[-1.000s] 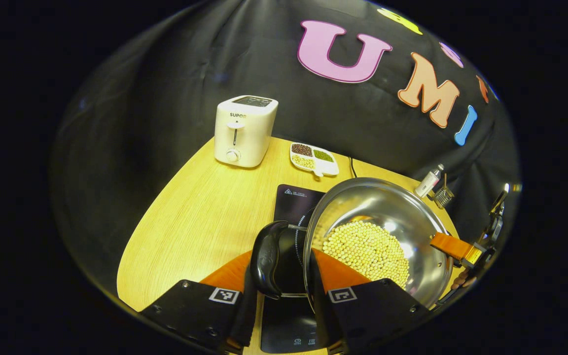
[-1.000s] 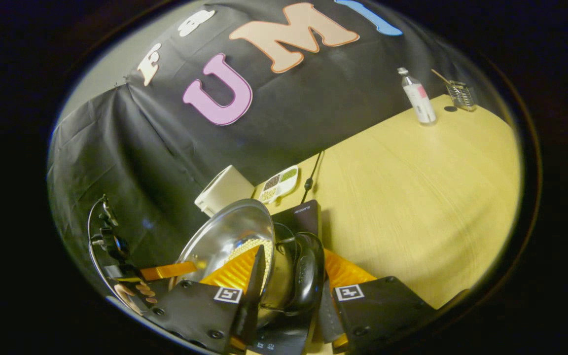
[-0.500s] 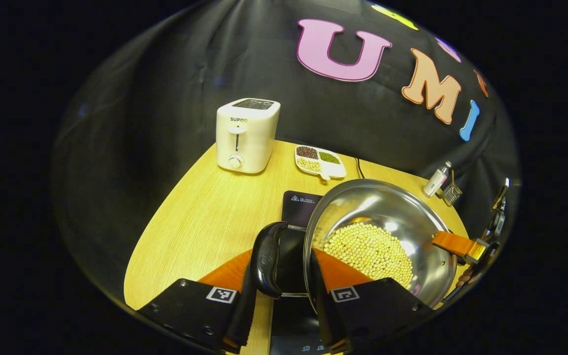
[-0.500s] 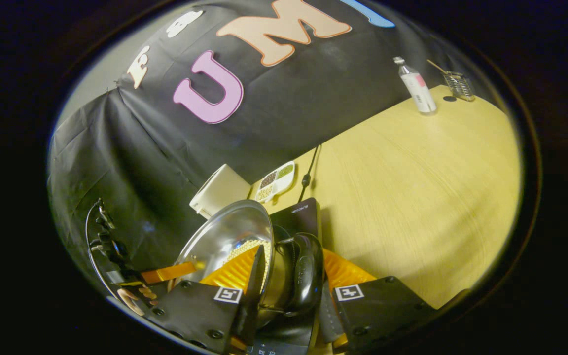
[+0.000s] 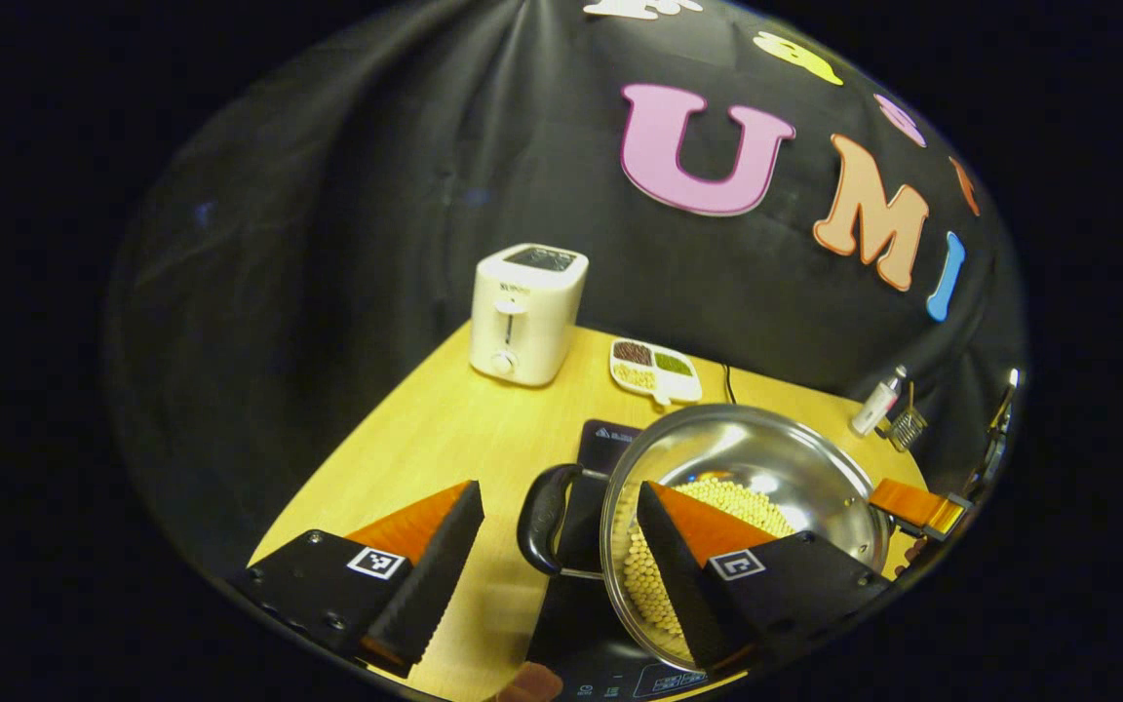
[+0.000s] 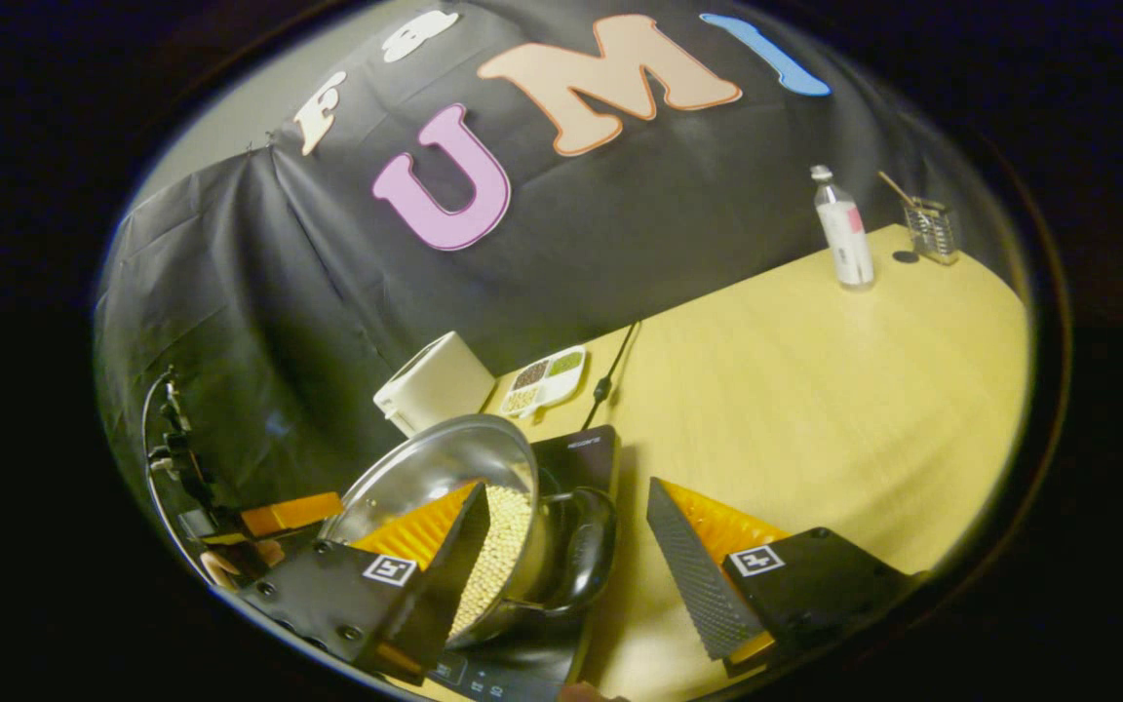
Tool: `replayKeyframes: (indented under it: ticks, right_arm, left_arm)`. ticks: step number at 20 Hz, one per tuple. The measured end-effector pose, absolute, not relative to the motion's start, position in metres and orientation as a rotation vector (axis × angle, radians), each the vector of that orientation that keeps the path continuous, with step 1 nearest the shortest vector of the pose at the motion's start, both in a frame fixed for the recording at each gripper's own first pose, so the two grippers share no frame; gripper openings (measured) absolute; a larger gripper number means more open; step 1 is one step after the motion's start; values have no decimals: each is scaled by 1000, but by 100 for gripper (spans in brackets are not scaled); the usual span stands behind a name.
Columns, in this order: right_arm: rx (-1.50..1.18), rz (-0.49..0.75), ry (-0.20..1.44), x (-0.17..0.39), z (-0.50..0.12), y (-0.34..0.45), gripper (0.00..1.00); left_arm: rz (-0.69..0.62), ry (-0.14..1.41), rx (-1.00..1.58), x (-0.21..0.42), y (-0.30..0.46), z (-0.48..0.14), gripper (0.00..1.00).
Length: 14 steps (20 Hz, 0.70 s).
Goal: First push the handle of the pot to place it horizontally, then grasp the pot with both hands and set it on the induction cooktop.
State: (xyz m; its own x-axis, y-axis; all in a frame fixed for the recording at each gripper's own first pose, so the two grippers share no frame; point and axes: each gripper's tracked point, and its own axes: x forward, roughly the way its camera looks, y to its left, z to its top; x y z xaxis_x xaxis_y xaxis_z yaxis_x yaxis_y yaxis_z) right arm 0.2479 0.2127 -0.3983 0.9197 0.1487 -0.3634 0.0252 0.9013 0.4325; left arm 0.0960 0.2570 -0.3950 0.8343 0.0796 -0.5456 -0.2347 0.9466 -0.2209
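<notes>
Pot point(image 5: 747, 487) is sitting on the induction cooktop point(image 5: 600, 444), lower centre-right of the left gripper view, lower centre-left of the right gripper view. We are seeing it loaded with pale beans point(image 5: 717, 497), so we are judging it heavy for its size and quick to spill if tipped. Steel wall looks slick and stiff. The two black loop handles are the only sensible hold: one handle point(image 5: 544, 517) on its left side in the left gripper view, the opposite handle point(image 6: 589, 546) in the right gripper view.

Left gripper point(image 5: 557, 541): fingers are standing wide apart, straddling that handle and the pot rim, gripping nothing. Right gripper point(image 6: 566, 541): fingers likewise wide, one over the beans, the other out over the counter point(image 6: 815, 390), holding nothing.

We are judging the placement done, or nearly so. If a re-lift is needed, we are taking both handles level.

Around: toaster point(image 5: 527, 312) and a divided dish point(image 5: 654, 369) of grains toward the upper centre, behind the cooktop; a power cord point(image 6: 610, 375) running back from it; bottle point(image 6: 844, 239) and a small glass holder point(image 6: 934, 229) at upper right in the right gripper view, well apart. Nothing is crowding the pot.
</notes>
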Motion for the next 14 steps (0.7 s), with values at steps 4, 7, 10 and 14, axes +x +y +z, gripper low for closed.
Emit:
replayKeyframes:
  ticks: [4,7,10,14]
  right_arm:
    - [359,14,290,231,-356,163,100]
    - [324,20,216,213,-319,142,91]
    - [275,29,140,193,-279,121,91]
    - [216,43,48,172,-229,94,91]
  left_arm:
    - [303,438,-212,68,266,-348,97]
    - [314,348,-179,58,237,-309,97]
    - [293,274,-172,57,191,-273,98]
    - [219,169,-141,68,112,-225,97]
